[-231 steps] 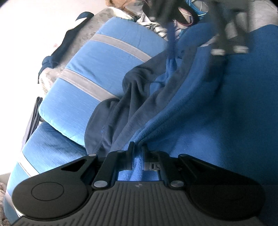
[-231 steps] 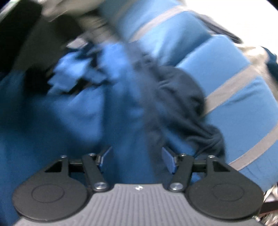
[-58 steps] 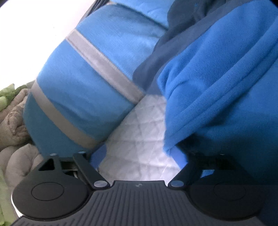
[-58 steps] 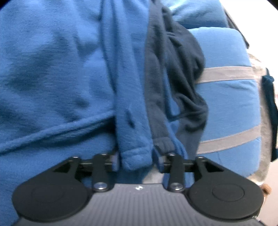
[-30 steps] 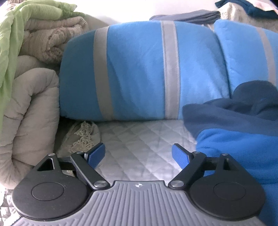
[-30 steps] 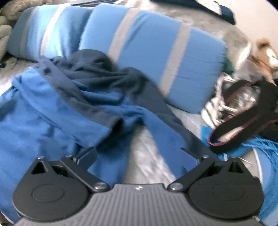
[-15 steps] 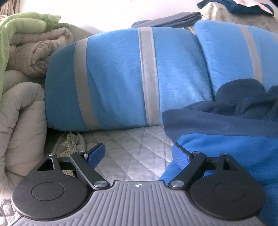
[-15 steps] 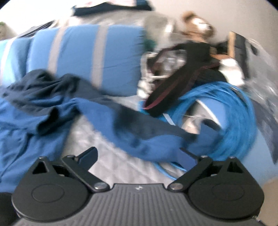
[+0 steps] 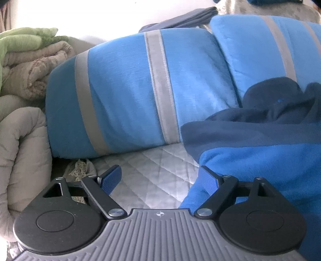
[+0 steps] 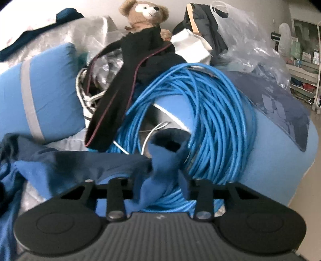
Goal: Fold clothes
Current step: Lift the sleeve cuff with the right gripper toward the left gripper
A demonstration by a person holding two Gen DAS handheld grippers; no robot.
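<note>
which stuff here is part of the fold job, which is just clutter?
Job: blue fleece garment; its sleeve end, between the closing right claw; left claw, open.

Clutter: striped pillows, cable coil, teddy bear, plastic bags, rolled blankets.

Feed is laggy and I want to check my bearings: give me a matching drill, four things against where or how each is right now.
Things:
1. left gripper
2. right gripper
3. teddy bear
4. green blanket

States or places:
A. behind the coil of blue cable
B. jaws closing with the blue sleeve between them
C. on top of the beige quilts
D. open over the bare quilted bed cover

Pairs: 1-D, 2-B, 3-A, 4-C
</note>
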